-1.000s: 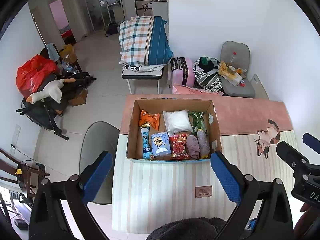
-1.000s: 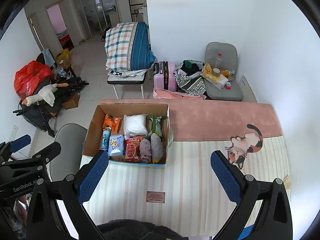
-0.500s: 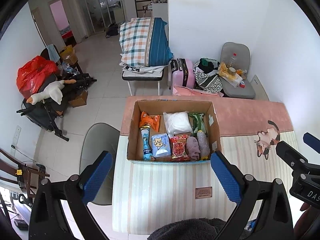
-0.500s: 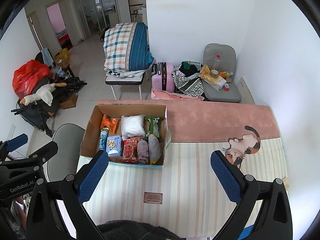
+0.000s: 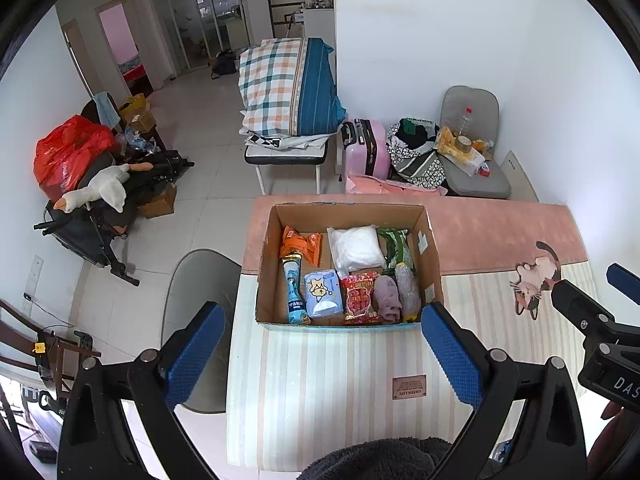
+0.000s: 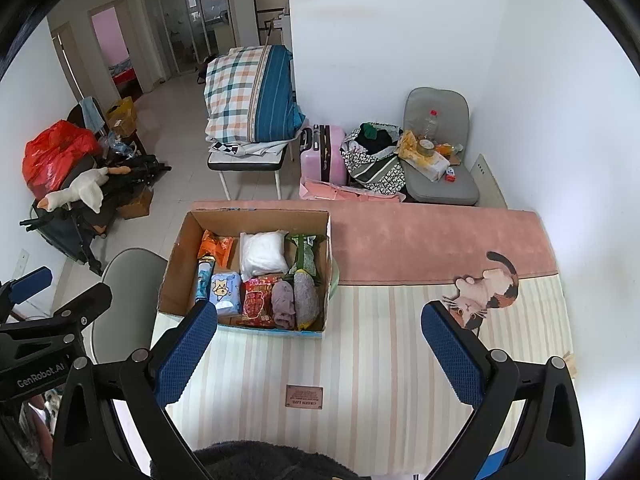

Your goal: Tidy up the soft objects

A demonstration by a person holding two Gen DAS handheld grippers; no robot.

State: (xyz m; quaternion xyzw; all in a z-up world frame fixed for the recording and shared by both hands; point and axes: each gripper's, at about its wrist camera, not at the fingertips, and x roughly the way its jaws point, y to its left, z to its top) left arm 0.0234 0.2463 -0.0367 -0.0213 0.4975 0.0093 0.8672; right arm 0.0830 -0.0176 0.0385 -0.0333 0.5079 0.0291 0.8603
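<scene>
An open cardboard box (image 5: pixel 267 264) (image 6: pixel 173 276) stands on a striped, pink-edged table mat (image 5: pixel 328 384) (image 6: pixel 384 352). It holds several soft packs: a white bag (image 5: pixel 354 245) (image 6: pixel 262 253), an orange pack (image 5: pixel 301 243), a blue tissue pack (image 5: pixel 322 293) (image 6: pixel 224 292), a red pack (image 5: pixel 360 296), a mauve cloth (image 5: pixel 389 297) (image 6: pixel 283 304) and green packs (image 5: pixel 395 242). My left gripper (image 5: pixel 320 356) is open and empty, high above the box's near side. My right gripper (image 6: pixel 320 356) is open and empty, high over the mat right of the box.
A grey chair (image 5: pixel 200 280) stands left of the table. Beyond it are a bench with a plaid quilt (image 5: pixel 288 88), a pink suitcase (image 5: pixel 366 148), a grey chair with clutter (image 5: pixel 472 160) and a stroller with a plush goose (image 5: pixel 100 188). A cat picture (image 6: pixel 486 292) marks the mat.
Both views have shifted slightly; the box sits a little further from both grippers. Both grippers stay open and empty.
</scene>
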